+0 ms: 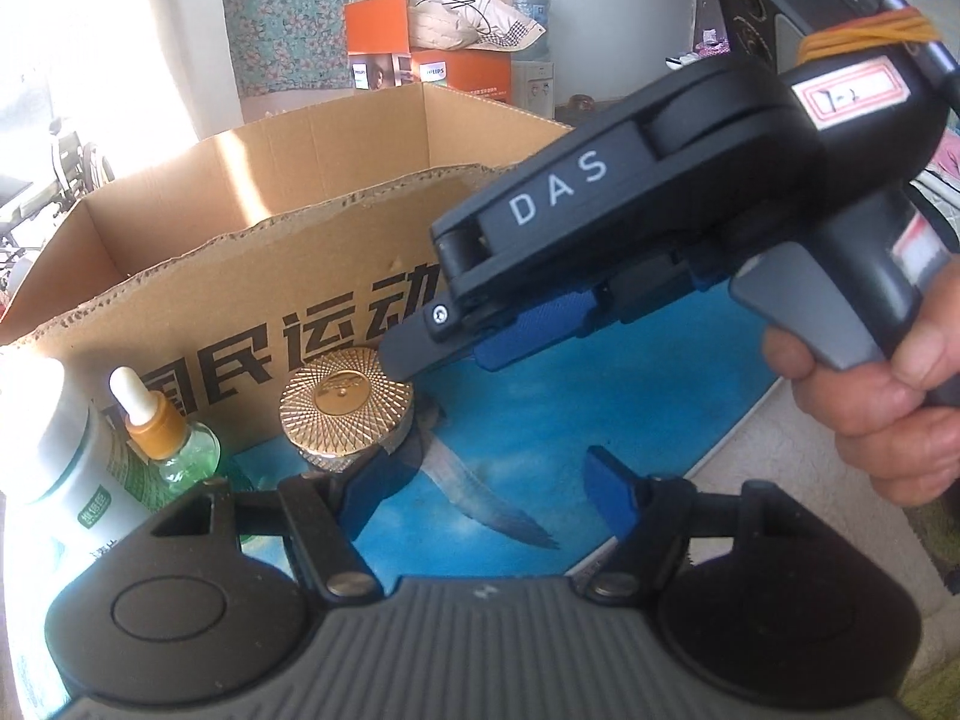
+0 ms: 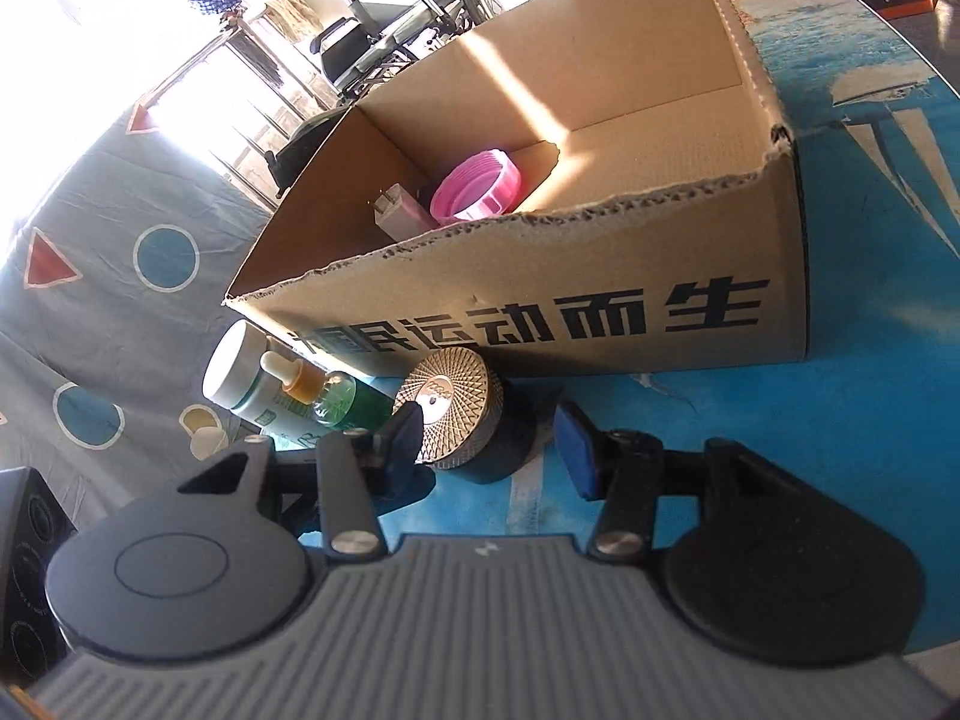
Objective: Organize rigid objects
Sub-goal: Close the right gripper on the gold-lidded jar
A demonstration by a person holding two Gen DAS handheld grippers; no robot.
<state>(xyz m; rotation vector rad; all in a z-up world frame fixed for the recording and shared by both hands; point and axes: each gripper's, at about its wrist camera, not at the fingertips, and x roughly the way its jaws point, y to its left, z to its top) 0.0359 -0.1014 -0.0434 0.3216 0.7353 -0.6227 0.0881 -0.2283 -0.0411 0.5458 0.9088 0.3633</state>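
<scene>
A jar with a gold patterned lid (image 1: 347, 401) stands on the blue table mat in front of the cardboard box (image 1: 252, 276). It also shows in the right wrist view (image 2: 451, 403). My right gripper (image 2: 489, 441) is open, its fingers on either side of the jar. In the left wrist view the right gripper (image 1: 438, 354) reaches in from the right with one black fingertip (image 1: 401, 360) at the lid's edge. My left gripper (image 1: 486, 495) is open and empty, its left finger close beside the jar. The box (image 2: 600, 312) holds a pink ring-shaped lid (image 2: 477, 192) and a small white item (image 2: 396, 213).
A white and green bottle (image 1: 66, 468) and a small green dropper bottle (image 1: 165, 441) stand left of the jar; both show in the right wrist view, the white one (image 2: 240, 375) and the dropper (image 2: 318, 393). A patterned grey cloth (image 2: 108, 276) lies left of the mat. Orange boxes (image 1: 420, 66) sit behind.
</scene>
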